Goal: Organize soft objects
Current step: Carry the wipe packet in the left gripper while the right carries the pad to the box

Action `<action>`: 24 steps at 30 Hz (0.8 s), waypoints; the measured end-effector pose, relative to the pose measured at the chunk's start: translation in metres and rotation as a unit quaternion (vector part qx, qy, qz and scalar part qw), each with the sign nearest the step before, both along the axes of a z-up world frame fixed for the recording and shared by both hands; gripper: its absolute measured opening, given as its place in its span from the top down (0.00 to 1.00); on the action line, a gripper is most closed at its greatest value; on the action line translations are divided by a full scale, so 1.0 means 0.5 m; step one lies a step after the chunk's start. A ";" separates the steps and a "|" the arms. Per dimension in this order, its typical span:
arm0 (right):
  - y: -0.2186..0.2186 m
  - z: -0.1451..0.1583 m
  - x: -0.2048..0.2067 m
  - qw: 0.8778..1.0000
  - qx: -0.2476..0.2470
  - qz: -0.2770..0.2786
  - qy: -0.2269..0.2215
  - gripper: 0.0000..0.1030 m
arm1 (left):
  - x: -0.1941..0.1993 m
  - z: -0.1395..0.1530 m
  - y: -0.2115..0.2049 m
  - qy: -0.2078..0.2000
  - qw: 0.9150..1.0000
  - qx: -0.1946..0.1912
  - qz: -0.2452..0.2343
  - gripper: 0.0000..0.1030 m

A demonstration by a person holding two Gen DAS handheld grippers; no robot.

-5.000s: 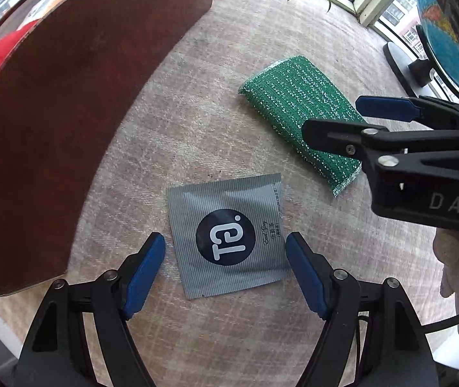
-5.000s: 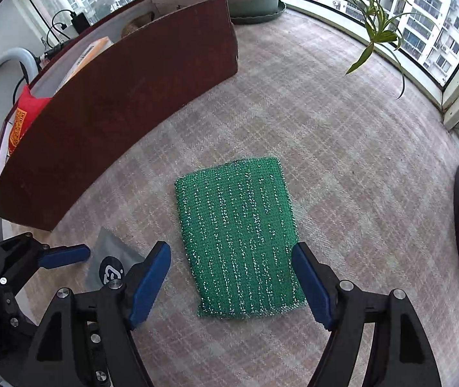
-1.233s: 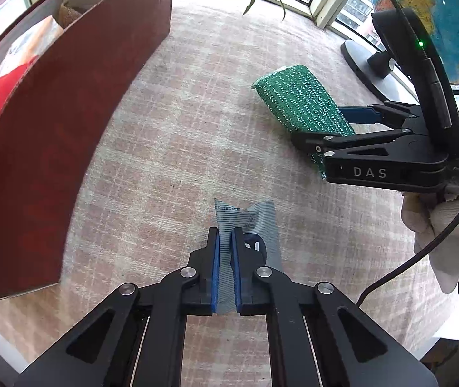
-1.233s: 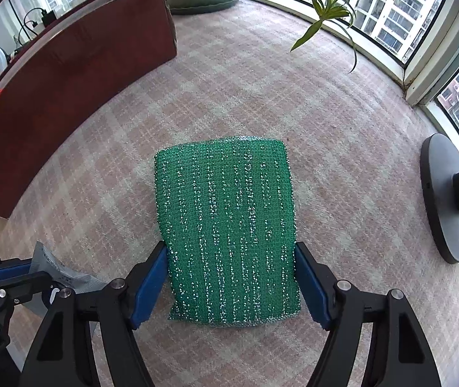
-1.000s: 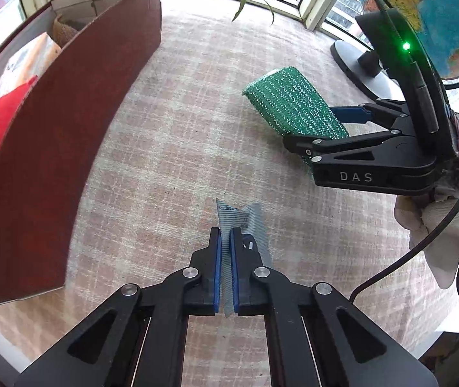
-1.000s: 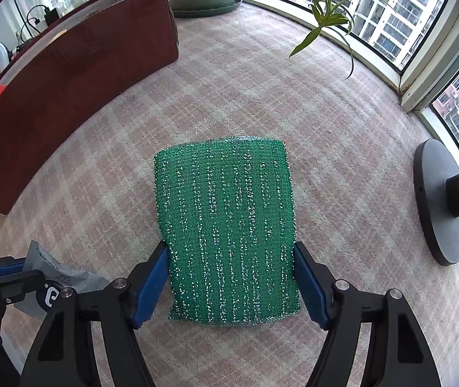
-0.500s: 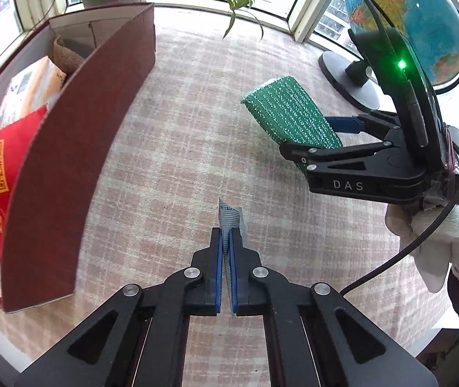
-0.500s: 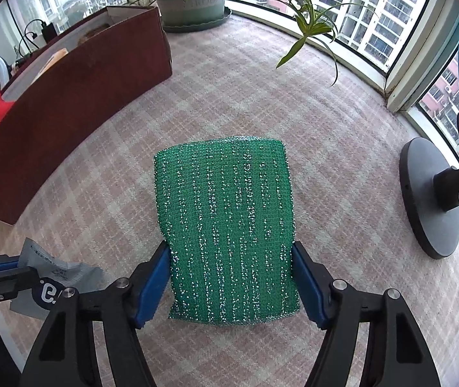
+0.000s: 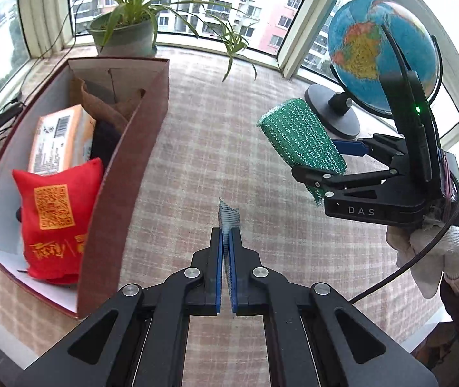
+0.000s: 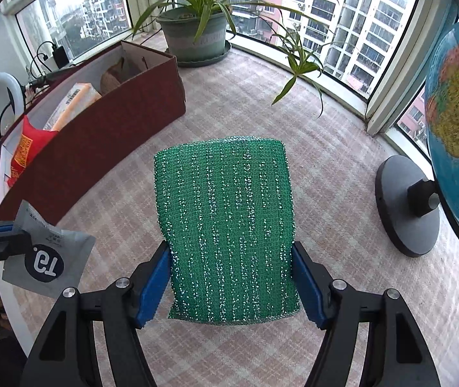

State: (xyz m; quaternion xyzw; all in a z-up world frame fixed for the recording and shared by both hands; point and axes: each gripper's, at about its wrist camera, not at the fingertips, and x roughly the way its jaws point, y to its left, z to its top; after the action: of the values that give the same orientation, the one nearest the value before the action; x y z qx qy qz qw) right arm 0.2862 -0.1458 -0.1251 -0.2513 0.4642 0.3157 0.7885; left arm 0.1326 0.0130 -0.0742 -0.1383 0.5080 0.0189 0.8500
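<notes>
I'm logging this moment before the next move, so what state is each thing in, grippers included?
left gripper: shut on the grey sachet.
grey sachet: pinched by one edge, lifted off the table.
right gripper: shut on the green scouring pad.
green scouring pad: clamped across its width, held in the air.
brown box: open-topped, already holding a red pouch and an orange packet.
</notes>
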 end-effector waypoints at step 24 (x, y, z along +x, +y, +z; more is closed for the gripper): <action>0.260 0.156 -0.109 0.998 0.038 0.022 -0.044 0.35 | -0.039 0.178 0.305 -0.095 0.993 0.037 0.053 0.97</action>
State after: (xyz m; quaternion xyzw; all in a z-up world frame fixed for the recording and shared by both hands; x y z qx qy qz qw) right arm 0.2317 -0.0160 -0.0472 -0.2451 0.4106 0.3393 0.8101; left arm 0.1132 0.1657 0.0147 -0.1346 0.4159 0.0691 0.8968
